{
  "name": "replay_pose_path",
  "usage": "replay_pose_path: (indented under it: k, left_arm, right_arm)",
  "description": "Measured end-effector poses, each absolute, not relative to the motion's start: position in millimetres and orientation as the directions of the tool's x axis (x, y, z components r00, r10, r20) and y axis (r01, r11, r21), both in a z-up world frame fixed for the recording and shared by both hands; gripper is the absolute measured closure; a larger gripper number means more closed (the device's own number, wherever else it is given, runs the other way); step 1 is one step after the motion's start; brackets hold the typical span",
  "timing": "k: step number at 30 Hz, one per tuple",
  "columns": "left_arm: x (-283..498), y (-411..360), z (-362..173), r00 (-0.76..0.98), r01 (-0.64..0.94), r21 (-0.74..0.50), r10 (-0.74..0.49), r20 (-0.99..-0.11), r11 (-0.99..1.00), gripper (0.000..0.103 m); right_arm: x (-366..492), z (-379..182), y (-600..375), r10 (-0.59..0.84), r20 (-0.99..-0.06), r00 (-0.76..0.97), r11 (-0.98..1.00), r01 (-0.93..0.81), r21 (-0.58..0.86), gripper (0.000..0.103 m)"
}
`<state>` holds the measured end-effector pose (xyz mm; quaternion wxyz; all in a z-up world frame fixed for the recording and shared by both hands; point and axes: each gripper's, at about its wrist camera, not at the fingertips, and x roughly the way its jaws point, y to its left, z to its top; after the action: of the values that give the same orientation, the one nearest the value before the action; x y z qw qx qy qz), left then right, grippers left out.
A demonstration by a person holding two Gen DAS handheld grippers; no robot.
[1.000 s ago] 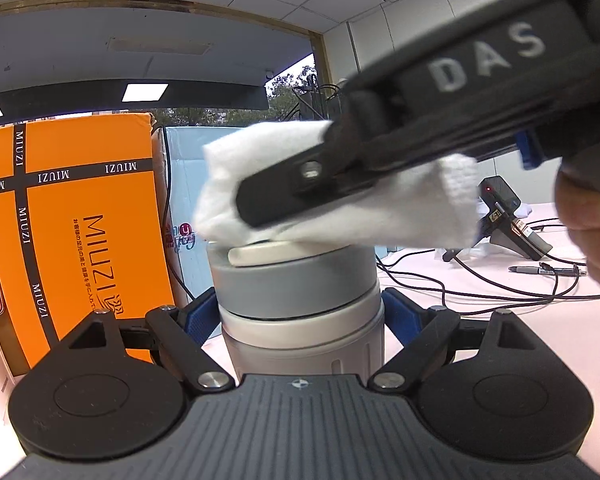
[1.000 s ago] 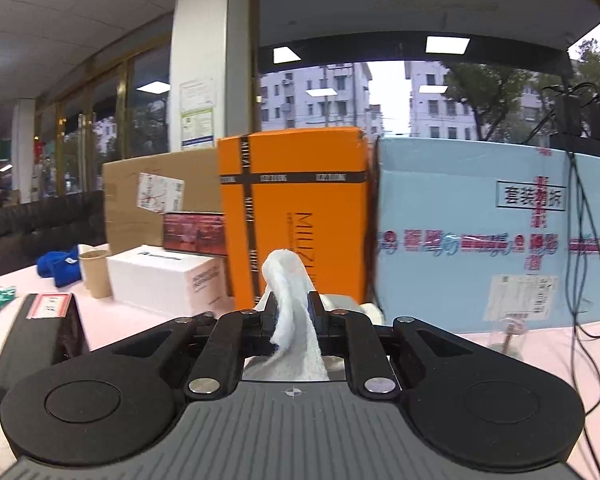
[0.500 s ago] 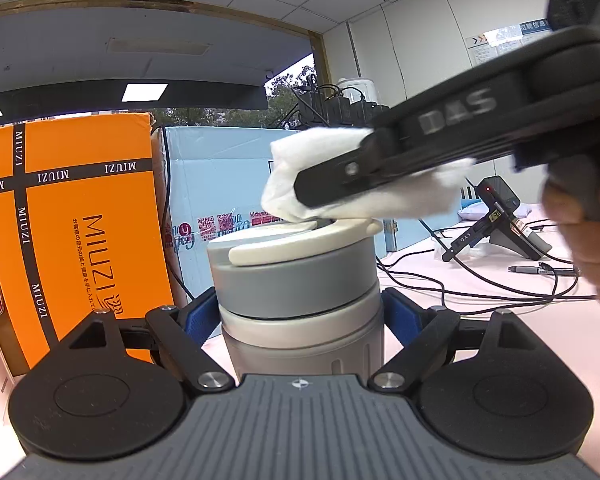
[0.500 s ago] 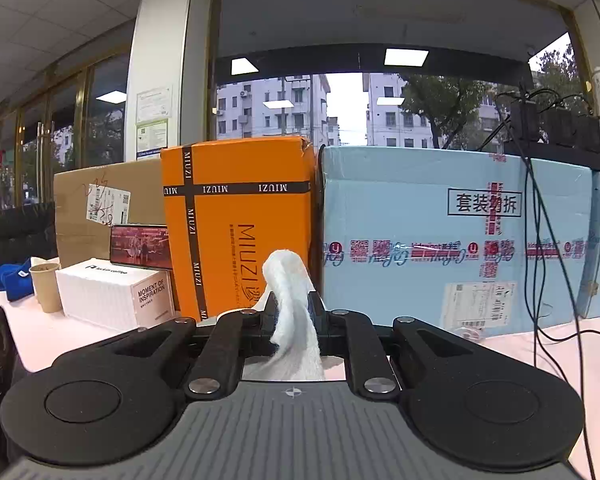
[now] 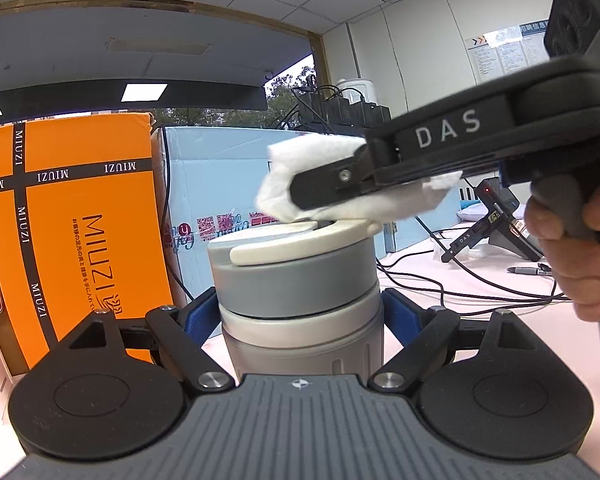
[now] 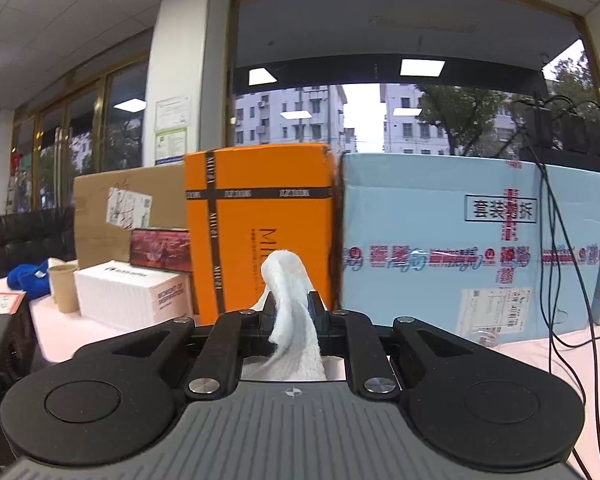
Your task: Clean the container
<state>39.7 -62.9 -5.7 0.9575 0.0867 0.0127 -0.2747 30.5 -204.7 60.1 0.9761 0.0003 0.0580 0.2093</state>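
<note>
A grey cylindrical container (image 5: 298,300) with a white lid stands upright between the blue pads of my left gripper (image 5: 300,316), which is shut on it. In the left wrist view my right gripper (image 5: 300,196) reaches in from the right, held by a person's hand (image 5: 576,248), and is shut on a white cloth (image 5: 324,168). The cloth rests on the right part of the lid top. In the right wrist view the same cloth (image 6: 292,312) sticks up between the closed fingers of the right gripper (image 6: 290,312); the container is hidden there.
An orange MIUZI box (image 5: 76,232) and a light blue carton (image 5: 220,192) stand close behind the container. Black cables (image 5: 460,284), a pen and a black device stand lie on the pink table (image 5: 500,312) at the right. A white box (image 6: 132,296) and paper cup (image 6: 64,288) sit left.
The right gripper with the cloth has slid across the lid, from the left side a second ago over to the right side. The left gripper and container have stayed still.
</note>
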Motion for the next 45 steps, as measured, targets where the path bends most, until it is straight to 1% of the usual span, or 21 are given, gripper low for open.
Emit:
replay_pose_path:
  k: [3,6,7,12,14,18,21,22,23,27,30,35,41,45]
  left_arm:
    - [39,-64,-6,0.848,0.530,0.167,-0.525,-0.072,0.832,0.020]
    - [38,-64,-6,0.848,0.529,0.168,-0.525,-0.071,0.832,0.020]
    - [39,-64,-6,0.848,0.530,0.165,-0.525,-0.072,0.832,0.020]
    - [42,-61,-5,0.844,0.537,0.140,-0.530,-0.086,0.832,0.020]
    - [43,-61,-5,0.844,0.537,0.136,-0.529,-0.088,0.833,0.019]
    - [41,-63,-5,0.850,0.526,0.148,-0.520,-0.082,0.837,0.017]
    - [38,-67,-4,0.856,0.517,0.159,-0.511,-0.079,0.841,0.014]
    - [38,-68,-3,0.856,0.517,0.157,-0.510,-0.081,0.842,0.009]
    - [37,-69,-3,0.857,0.515,0.155,-0.509,-0.082,0.843,0.001]
    - [33,-76,1,0.871,0.491,0.152,-0.486,-0.069,0.858,0.000]
    - [30,-83,6,0.897,0.442,0.133,-0.440,-0.049,0.887,0.000]
    - [30,-101,12,0.958,0.286,0.031,-0.285,-0.039,0.958,0.000]
    - [27,-136,9,0.988,0.157,0.084,-0.157,-0.016,0.984,0.000]
    - [28,-136,6,0.987,0.159,0.099,-0.160,0.003,0.982,0.000]
  right_arm:
    - [36,57,-220,0.395,-0.096,0.914,0.918,-0.389,0.076,0.091]
    - [32,50,-229,0.431,-0.071,0.899,0.899,-0.423,0.111,0.090]
    - [31,48,-232,0.443,-0.062,0.894,0.893,-0.434,0.123,0.088]
    - [26,39,-249,0.481,-0.009,0.877,0.857,-0.468,0.215,0.088]
    - [25,32,-261,0.451,0.009,0.892,0.861,-0.438,0.257,0.088]
    - [26,16,-288,0.485,0.054,0.873,0.780,-0.460,0.424,0.088]
    - [30,1,-306,0.521,0.089,0.849,0.688,-0.479,0.545,0.088]
    - [31,-4,-312,0.532,0.102,0.841,0.654,-0.484,0.582,0.088]
    - [31,-7,-316,0.535,0.111,0.838,0.631,-0.483,0.607,0.088]
    - [34,-18,-333,0.548,0.145,0.824,0.519,-0.471,0.713,0.088]
    - [37,-27,-340,0.552,0.149,0.821,0.455,-0.446,0.771,0.088]
    - [34,-33,-349,0.548,0.161,0.821,0.385,-0.419,0.822,0.088]
    - [38,-45,-357,0.546,0.160,0.823,0.298,-0.369,0.881,0.088]
    - [42,-51,-360,0.552,0.153,0.820,0.257,-0.342,0.904,0.088]
